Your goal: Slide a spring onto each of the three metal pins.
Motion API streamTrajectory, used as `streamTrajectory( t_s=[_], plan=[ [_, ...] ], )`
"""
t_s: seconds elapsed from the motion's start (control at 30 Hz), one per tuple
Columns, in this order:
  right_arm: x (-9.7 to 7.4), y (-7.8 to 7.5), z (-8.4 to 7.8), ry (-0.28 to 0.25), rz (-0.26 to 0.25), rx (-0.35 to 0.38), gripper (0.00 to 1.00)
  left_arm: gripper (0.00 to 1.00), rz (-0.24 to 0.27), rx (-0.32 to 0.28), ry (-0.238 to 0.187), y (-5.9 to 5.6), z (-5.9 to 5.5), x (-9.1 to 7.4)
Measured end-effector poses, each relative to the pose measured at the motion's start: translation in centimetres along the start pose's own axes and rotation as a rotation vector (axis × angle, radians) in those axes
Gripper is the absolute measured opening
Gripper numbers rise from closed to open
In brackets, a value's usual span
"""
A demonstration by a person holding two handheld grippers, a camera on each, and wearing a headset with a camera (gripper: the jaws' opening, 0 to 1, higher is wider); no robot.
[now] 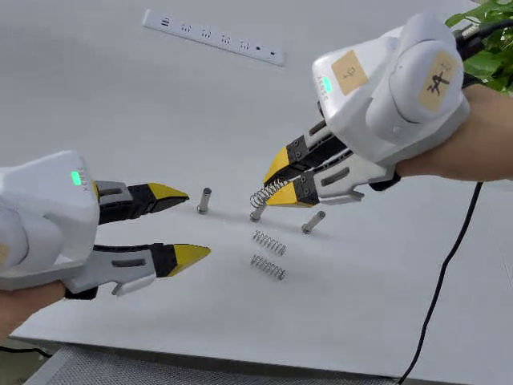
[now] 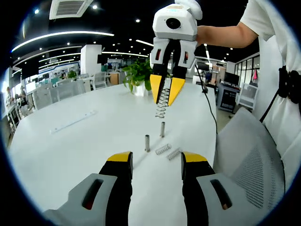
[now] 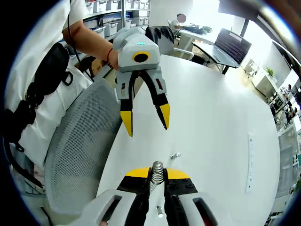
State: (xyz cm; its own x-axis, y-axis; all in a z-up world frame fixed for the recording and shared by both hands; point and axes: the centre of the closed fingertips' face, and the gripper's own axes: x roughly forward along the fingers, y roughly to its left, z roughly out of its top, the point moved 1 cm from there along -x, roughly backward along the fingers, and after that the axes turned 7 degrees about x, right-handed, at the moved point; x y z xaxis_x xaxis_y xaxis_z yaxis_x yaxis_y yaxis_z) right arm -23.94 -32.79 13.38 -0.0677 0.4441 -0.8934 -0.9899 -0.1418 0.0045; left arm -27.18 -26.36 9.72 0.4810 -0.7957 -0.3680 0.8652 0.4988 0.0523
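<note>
Your right gripper (image 1: 276,189) pinches a spring (image 1: 262,195) in its jaws. The spring's long axis slants downward, lower end just above the middle pin (image 1: 258,212). Your left gripper (image 1: 199,224) has its jaws spread.

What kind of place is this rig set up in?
Probably an open-plan office: rows of chairs in the background, a laptop on a desk, and a ceiling vent beside strip lights.
</note>
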Motion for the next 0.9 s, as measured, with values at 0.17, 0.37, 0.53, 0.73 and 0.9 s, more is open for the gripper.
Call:
streamTrajectory(
  t_s=[0.17, 0.37, 0.53, 0.73, 0.9],
  plan=[
    [1.2, -1.4, 0.9, 0.008, -0.011, -0.006, 0.07, 0.5, 0.01, -0.005, 0.0, 0.5, -0.7, -0.6],
    [3.0, -3.1, 1.3, 0.037, -0.011, -0.003, 0.07, 0.65, 0.009, -0.018, -0.008, 0.7, -1.4, -1.0],
    [4.2, -3.8, 1.3, 0.066, -0.011, 0.002, 0.07, 0.77, 0.006, -0.04, -0.03, 0.7, -1.5, -0.9],
    [6.0, -4.3, 0.8, 0.102, 0.008, 0.0, 0.07, 0.85, -0.006, -0.054, -0.051, 0.6, -1.8, -0.7],
    [7.2, -4.7, 0.7, 0.126, 0.018, -0.001, 0.07, 0.89, -0.005, -0.063, -0.072, 0.6, -2.0, -0.7]
  ],
)
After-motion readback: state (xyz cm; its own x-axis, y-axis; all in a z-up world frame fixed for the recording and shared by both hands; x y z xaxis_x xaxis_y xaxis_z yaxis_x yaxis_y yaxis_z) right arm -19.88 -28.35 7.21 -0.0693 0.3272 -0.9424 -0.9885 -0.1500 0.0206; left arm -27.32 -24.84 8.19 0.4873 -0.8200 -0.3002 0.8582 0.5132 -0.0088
